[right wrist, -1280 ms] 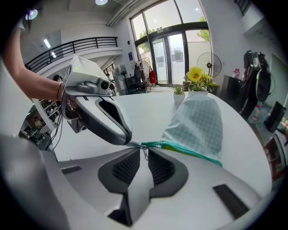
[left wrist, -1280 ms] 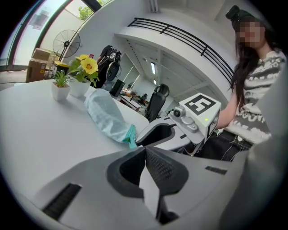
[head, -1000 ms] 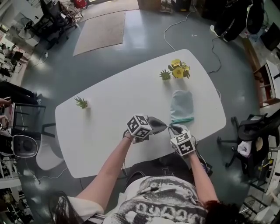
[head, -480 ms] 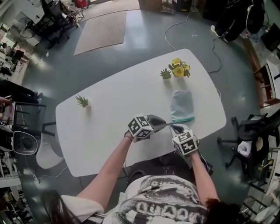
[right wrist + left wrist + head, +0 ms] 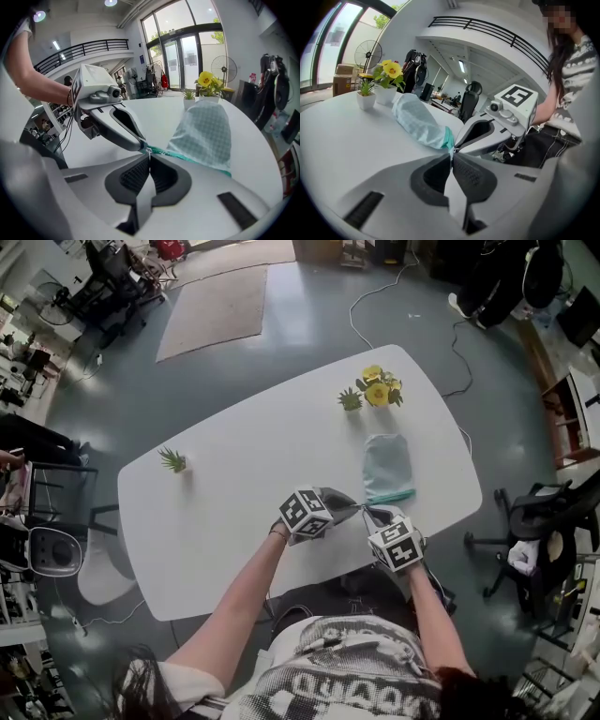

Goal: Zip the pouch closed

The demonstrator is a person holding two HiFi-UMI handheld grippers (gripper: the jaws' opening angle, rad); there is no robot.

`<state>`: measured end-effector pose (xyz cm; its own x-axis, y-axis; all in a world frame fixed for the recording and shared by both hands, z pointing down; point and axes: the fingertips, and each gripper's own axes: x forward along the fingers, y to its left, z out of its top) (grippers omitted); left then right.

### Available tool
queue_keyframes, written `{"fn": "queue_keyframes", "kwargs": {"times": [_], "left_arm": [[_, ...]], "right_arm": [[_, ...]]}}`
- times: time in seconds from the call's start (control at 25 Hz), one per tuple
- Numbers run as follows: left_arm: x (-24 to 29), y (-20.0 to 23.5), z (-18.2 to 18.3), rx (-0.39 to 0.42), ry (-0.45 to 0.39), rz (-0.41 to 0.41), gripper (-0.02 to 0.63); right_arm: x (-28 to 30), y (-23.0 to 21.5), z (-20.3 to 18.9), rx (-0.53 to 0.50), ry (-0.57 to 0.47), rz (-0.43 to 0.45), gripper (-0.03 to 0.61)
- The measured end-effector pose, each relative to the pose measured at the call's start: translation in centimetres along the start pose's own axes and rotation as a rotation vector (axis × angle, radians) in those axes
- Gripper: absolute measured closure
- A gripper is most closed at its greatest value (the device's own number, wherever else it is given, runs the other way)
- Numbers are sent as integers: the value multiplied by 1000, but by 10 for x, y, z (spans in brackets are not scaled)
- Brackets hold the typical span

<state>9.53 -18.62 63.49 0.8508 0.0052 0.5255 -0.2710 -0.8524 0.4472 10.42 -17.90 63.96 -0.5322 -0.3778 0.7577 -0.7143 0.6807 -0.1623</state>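
One pouch (image 5: 388, 465): pale mint checked fabric, lying flat on the white table (image 5: 234, 484). Its body stretches away beyond both sets of jaw tips, and its near corner reaches them.
Zipper (image 5: 187, 157): a teal band along the pouch's near edge, running off to the right from the right jaw tips. I cannot tell how much of it is closed.
Zipper pull (image 5: 148, 151): a small pale tab right at the right jaw tips.
Right gripper (image 5: 149, 153): its jaws have just been closing and now sit together, pinching the pull between the ribbed pads.
Left gripper (image 5: 451, 152): its jaws are almost together, with the teal corner of the pouch nipped at the very tips. They have just been easing open a little, so the hold looks slight.
Tip to tip: the two grippers meet nose to nose at that one corner.
Handling: likely light, soft and limp. It would bunch or skid on the smooth tabletop unless one end is anchored.
Where to hold: one gripper on the corner of the zipper tape, the other on the pull tab, drawing along the tape so it stays taut.
Risk: the tiny tab could slip from the pads, and the loosening left pinch may let the corner go.
Beyond the pouch: a pot of yellow flowers (image 5: 378, 390) and a small green plant (image 5: 350, 401) stand past its far end, well clear of the jaws.
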Motion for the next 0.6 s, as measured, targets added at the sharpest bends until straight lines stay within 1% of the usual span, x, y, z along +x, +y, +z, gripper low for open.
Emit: {"fn": "queue_keyframes", "kwargs": {"times": [0.2,0.36,0.6], "left_arm": [[1,2,-1,15,17,-2,591],[0,4,-3,5,20,5,591],[-3,9,-2,11,29,22,591]], "right_arm": [[0,-7,-3,18,0,-2,574],[-3,-21,-11,38,10,-23,574],[-9,-41,-18,65,20,-54,575]]}}
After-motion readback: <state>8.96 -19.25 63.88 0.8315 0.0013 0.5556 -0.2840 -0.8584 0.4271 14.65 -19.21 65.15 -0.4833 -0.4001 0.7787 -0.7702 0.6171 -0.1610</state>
